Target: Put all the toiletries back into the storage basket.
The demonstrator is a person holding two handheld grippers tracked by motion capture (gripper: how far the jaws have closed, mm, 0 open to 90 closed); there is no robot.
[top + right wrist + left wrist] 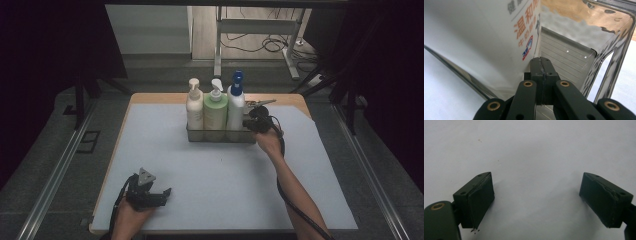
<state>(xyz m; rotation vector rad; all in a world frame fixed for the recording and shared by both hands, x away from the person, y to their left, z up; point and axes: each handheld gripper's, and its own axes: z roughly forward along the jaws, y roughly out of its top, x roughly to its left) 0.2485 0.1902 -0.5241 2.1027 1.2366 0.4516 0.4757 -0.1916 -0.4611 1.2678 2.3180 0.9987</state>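
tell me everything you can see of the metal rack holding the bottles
The rack is a low, shiny metal tray with a raised rim, rounded corners and a ribbed floor. It stands flat toward the far middle of the table and holds three pump bottles in a row. The right gripper, jaws shut, sits at its right end beside the white bottle; whether it pinches the wall is unclear.

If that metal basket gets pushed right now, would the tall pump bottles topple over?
Probably not: the metal basket walls hold the three bottles upright, packed side by side. The white bottle with the blue pump stands tallest, so it may wobble. The shiny metal would probably slide on the smooth table.
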